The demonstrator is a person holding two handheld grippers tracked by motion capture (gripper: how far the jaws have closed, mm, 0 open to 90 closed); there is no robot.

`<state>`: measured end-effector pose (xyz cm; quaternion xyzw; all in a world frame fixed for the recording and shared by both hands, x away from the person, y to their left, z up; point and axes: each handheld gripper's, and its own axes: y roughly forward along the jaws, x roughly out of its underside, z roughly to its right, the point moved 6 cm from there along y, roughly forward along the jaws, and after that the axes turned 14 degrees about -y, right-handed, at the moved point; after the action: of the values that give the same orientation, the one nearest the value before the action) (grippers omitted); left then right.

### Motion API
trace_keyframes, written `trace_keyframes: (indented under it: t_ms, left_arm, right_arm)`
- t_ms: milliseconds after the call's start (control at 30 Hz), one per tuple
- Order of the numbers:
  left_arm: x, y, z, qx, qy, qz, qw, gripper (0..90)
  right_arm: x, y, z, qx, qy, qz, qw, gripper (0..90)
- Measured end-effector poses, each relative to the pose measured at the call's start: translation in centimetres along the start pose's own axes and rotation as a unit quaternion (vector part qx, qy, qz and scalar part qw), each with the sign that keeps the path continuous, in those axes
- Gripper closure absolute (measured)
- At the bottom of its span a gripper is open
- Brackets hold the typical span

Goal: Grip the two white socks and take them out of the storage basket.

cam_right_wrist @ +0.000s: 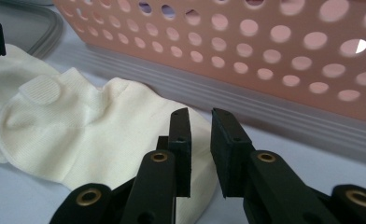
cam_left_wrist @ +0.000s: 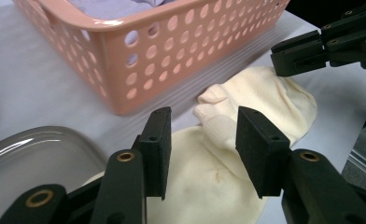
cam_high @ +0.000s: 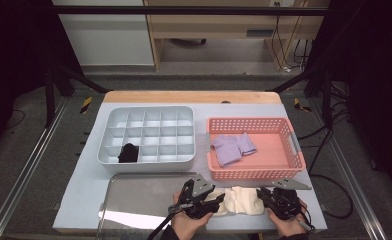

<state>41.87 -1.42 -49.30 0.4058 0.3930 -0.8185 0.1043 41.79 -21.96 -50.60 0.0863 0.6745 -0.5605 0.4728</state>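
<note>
The cream socks (cam_left_wrist: 218, 154) are straddled by the spread left tongs (cam_left_wrist: 203, 149); the right tongs (cam_right_wrist: 200, 151), seemingly empty, are held nearly pressed together at their edge.

The left gripper (cam_left_wrist: 202, 140) hangs over a cream sock (cam_left_wrist: 204, 186) lying on the pale table (cam_left_wrist: 27, 84), its black jaws spread apart on either side of the fabric. A pink basket (cam_left_wrist: 172, 51) with round holes stands just behind the sock. The other gripper (cam_left_wrist: 330, 46) reaches in at the upper right, above the sock's far end. A grey tray (cam_left_wrist: 41, 149) curves at the lower left.
</note>
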Motion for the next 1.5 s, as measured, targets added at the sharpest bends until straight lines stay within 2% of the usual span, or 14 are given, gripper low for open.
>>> trace_keyframes:
  t_ms: [233, 367, 500, 633, 733, 833, 900, 933, 1000, 1033, 1133, 1267, 1400, 1500]
  left_arm:
    - [0.7, 1.3, 0.4, -0.006, -0.001, -0.017, 0.9998, 56.1]
    - [1.0, 1.8, 0.4, -0.009, -0.002, -0.027, 0.9996, 64.4]
    - [1.5, 2.3, 0.3, -0.02, 0.0, -0.048, 0.9987, 74.7]
    - [1.6, 2.4, 0.2, -0.024, 0.003, -0.051, 0.9984, 84.0]
    - [1.3, 2.0, 0.2, -0.017, 0.005, -0.045, 0.9988, 89.6]
    - [1.1, 1.8, 0.2, -0.011, 0.005, -0.04, 0.9991, 89.6]
    - [1.1, 1.8, 0.2, -0.007, 0.002, -0.04, 0.9992, 87.9]
    - [1.1, 2.0, 0.3, 0.002, -0.005, -0.036, 0.9993, 78.0]
    - [1.1, 2.2, 0.4, 0.002, -0.004, -0.031, 0.9995, 64.4]
    - [1.1, 2.3, 0.4, -0.001, -0.004, -0.03, 0.9995, 60.4]
    - [1.3, 2.7, 0.3, -0.002, -0.014, -0.036, 0.9992, 57.4]
    - [1.6, 2.9, 0.4, -0.005, -0.016, -0.044, 0.9989, 66.3]
    - [1.6, 2.8, 0.4, -0.011, -0.009, -0.043, 0.999, 82.9]
    - [1.3, 2.4, 0.4, -0.005, -0.009, -0.037, 0.9993, 86.3]
  right_arm:
    - [0.3, 0.1, 0.2, 0.004, 0.006, -0.011, 0.9999, 79.4]
    - [0.7, 0.3, 0.2, 0.003, 0.009, -0.026, 0.9996, 82.9]
    - [0.8, 0.5, 0.2, 0.0, 0.008, -0.037, 0.9993, 88.9]
    - [0.8, 0.5, 0.1, 0.001, 0.007, -0.038, 0.9992, 89.7]
    - [0.6, 0.2, 0.1, 0.0, 0.01, -0.034, 0.9994, 90.0]
    - [0.1, -0.5, 0.0, 0.002, 0.009, -0.015, 0.9998, 90.0]
    - [0.0, -0.6, 0.0, 0.002, 0.009, -0.013, 0.9999, 90.0]
    - [0.1, -0.4, 0.0, 0.001, 0.008, -0.018, 0.9998, 89.9]
    - [0.3, -0.1, 0.0, -0.001, 0.008, -0.023, 0.9997, 89.5]
    - [0.4, 0.0, 0.0, -0.001, 0.008, -0.024, 0.9997, 89.2]
    - [0.6, 0.3, 0.1, 0.001, 0.009, -0.026, 0.9996, 85.5]
    - [0.8, 0.6, 0.1, -0.002, 0.006, -0.033, 0.9994, 85.7]
    - [0.7, 0.6, 0.0, -0.002, 0.006, -0.035, 0.9994, 89.7]
    - [0.6, 0.4, 0.0, -0.002, 0.006, -0.03, 0.9995, 90.0]
